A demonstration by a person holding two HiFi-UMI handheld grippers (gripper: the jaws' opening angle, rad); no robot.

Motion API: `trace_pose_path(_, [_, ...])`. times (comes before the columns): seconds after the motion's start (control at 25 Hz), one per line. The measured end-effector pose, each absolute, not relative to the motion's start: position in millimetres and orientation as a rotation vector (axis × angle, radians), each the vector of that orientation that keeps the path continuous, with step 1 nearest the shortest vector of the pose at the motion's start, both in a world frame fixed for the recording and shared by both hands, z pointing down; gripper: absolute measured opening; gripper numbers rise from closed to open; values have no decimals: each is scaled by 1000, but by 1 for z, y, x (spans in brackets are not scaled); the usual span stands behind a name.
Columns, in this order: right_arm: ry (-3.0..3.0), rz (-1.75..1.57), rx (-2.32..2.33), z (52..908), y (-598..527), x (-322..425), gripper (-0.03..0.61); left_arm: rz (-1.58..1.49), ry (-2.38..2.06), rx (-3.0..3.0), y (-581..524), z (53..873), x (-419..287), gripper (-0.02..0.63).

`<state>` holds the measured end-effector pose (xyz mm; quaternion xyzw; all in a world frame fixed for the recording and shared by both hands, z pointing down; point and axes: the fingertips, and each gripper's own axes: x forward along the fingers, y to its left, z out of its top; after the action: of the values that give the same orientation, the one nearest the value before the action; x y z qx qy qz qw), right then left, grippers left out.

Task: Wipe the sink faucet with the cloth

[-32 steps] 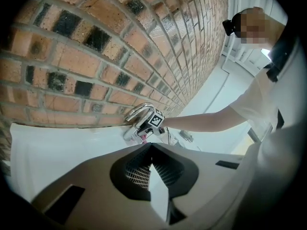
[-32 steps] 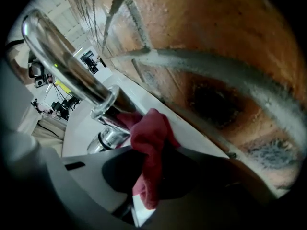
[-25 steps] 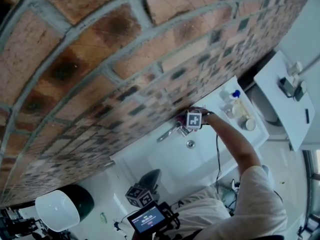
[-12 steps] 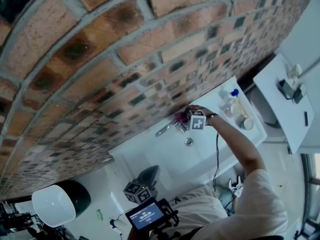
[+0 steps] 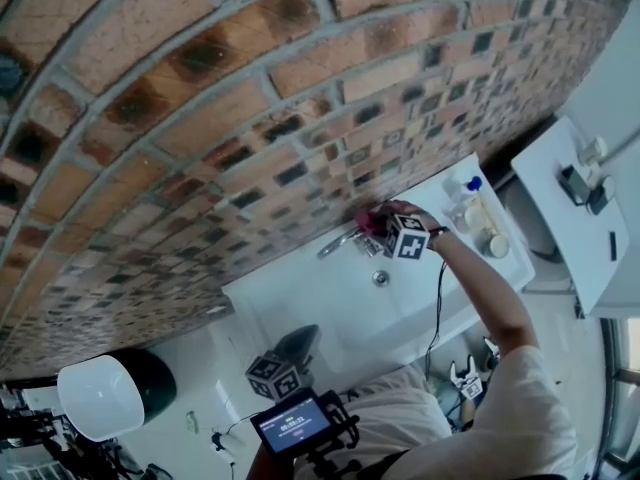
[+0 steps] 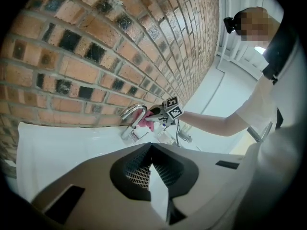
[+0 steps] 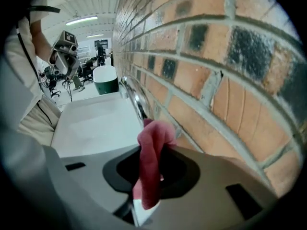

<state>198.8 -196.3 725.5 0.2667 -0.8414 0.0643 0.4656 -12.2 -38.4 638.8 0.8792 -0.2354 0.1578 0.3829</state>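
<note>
A curved chrome faucet point(image 5: 340, 240) stands at the back of the white sink point(image 5: 330, 313), against the brick wall. My right gripper point(image 5: 392, 230) is shut on a pink cloth point(image 5: 372, 222), which it presses against the faucet's base. In the right gripper view the cloth point(image 7: 153, 138) hangs folded between the jaws of that gripper point(image 7: 153, 152), with the faucet point(image 7: 136, 96) just beyond it. My left gripper point(image 5: 290, 363) is held low in front of the sink, away from the faucet point(image 6: 131, 115). This gripper point(image 6: 151, 150) has its jaws together with nothing between them.
Bottles point(image 5: 462, 192) and small containers point(image 5: 492, 242) stand on the sink's right end. A white side table point(image 5: 570, 218) with small items is further right. A green and white tub point(image 5: 110, 400) stands at the left. The brick wall point(image 5: 250, 88) rises directly behind the faucet.
The right gripper with the cloth has shifted slightly along the faucet's base near the wall. The left gripper has stayed low in front of the sink.
</note>
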Motion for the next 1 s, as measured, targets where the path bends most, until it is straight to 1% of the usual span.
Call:
trace_pose_path(0.28, [-2105, 94, 755, 690, -189, 188, 87, 395, -603, 2255, -28, 630, -24, 0])
trace_pose_path(0.6, [-2326, 184, 861, 625, -187, 124, 87, 375, -610, 2264, -24, 626, -36, 0])
trace_pose_path(0.8, [-2344, 248, 902, 626, -183, 94, 87, 375, -611, 2275, -17, 622, -42, 0])
trace_pose_path(1.0, [-2318, 303, 1018, 629, -191, 79, 89, 364, -614, 2306, -27, 622, -49, 0])
